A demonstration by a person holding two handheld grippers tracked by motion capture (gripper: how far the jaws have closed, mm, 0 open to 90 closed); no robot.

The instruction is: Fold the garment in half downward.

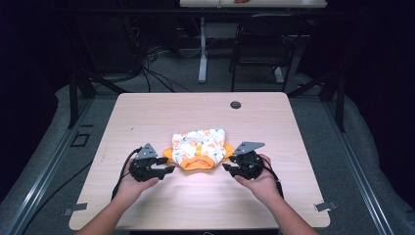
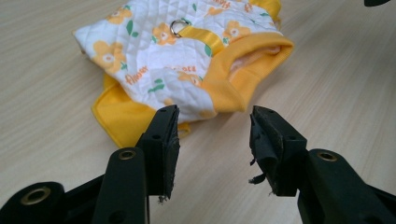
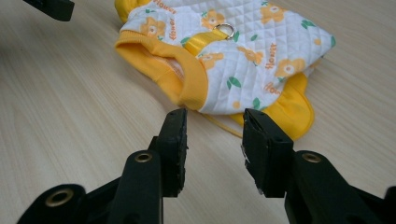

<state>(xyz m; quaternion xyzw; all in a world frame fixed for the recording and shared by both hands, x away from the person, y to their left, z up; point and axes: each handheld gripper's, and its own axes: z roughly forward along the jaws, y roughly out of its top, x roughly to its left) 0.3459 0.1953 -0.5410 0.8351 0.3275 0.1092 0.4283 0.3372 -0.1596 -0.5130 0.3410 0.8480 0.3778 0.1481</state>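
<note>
The vest (image 1: 199,148) lies flat on the worktop (image 1: 147,117), near its middle and a little toward the person's side. It is a small quilted garment, white with orange flowers and green leaves, edged in yellow-orange ribbing. A yellow strap (image 2: 201,37) runs down its back and carries a metal ring (image 2: 177,26). Its ribbed collar opening (image 3: 173,63) gapes toward the person, and a yellow flap sticks out from under the vest at each side.

Just left of the vest is the left hand-held gripper (image 1: 169,170), held low over the worktop. Its jaws stand apart with nothing between them, their tips just short of the vest's yellow hem in the left gripper view (image 2: 212,126).

Just right of the vest is the right hand-held gripper (image 1: 226,167), also released, jaws parted and empty. In the right gripper view (image 3: 212,128) its tips point at the vest's collar edge without touching it.

Beyond the vest, near the worktop's far edge, sits a dark round cap (image 1: 236,105). Farther back stands a chair (image 1: 264,44).
</note>
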